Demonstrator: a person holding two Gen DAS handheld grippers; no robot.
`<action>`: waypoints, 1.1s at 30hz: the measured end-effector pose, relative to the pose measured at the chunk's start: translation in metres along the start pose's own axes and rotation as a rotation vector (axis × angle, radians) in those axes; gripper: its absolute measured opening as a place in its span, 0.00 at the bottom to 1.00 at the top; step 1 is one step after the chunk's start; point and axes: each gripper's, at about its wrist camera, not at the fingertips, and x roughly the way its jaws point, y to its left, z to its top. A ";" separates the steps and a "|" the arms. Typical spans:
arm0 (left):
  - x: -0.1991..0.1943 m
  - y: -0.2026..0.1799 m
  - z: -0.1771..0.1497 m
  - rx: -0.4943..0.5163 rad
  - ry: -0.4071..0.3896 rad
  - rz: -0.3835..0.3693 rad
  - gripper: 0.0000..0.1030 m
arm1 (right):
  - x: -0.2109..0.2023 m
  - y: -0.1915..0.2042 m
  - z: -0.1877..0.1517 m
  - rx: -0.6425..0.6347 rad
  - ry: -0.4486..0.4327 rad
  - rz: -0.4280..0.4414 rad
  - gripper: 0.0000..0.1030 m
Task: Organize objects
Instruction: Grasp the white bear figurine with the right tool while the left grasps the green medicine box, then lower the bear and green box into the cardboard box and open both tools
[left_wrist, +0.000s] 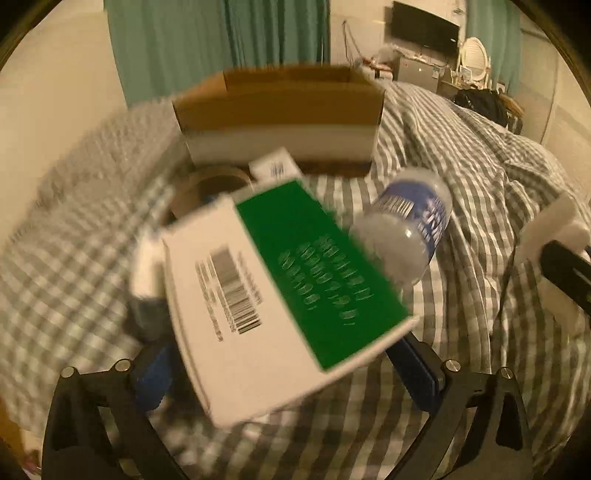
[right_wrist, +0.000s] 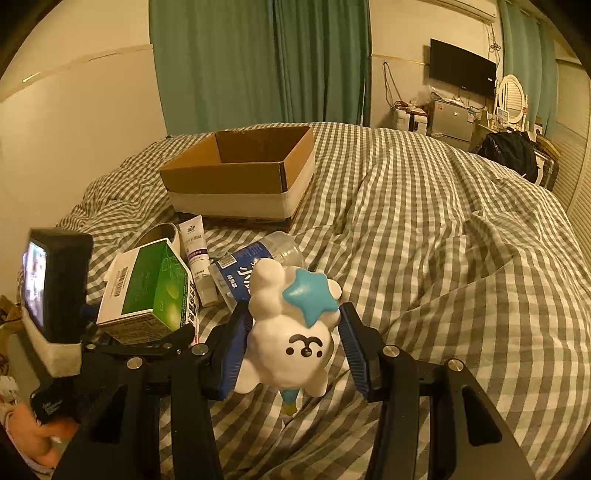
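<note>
Bed cover: a grey-and-white checked quilt (right_wrist: 424, 229), rumpled, fills the lower half of both views and carries every item.
Container: an open brown cardboard box with a white lower band (right_wrist: 240, 177) sits on the quilt at 12 o'clock in the left wrist view and 11 o'clock in the right wrist view; what lies inside it cannot be seen.
Carton: a white rectangular carton with a green panel and a barcode (left_wrist: 280, 295), blurred, is tilted and raised off the quilt.
Left gripper (left_wrist: 291, 373): its blue-padded jaws are spread wide, pressed against the carton's two sides and carrying it, at 6 o'clock.
Bottle: a clear plastic bottle with a blue label (left_wrist: 410, 225) lies on its side just beside the carton at 2 o'clock.
Figure: a white glossy animal toy with a teal star on its head (right_wrist: 291, 332) sits between the pads.
Right gripper (right_wrist: 291, 354): jaws closed against the toy's flanks, holding it.
Tape: a brown tape roll (left_wrist: 210, 188) lies behind the carton.
Tube: a white squeeze tube with a purple band (right_wrist: 197, 254) lies between the carton and the bottle.
</note>
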 end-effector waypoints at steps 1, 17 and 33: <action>0.001 0.003 0.000 -0.014 0.005 -0.027 0.91 | -0.001 -0.001 0.000 0.002 -0.002 0.000 0.47; -0.089 0.045 0.097 -0.046 -0.329 -0.042 0.84 | -0.021 0.020 0.120 -0.075 -0.181 0.084 0.47; -0.031 0.070 0.245 -0.010 -0.353 -0.096 0.79 | 0.096 0.035 0.253 -0.132 -0.131 0.137 0.47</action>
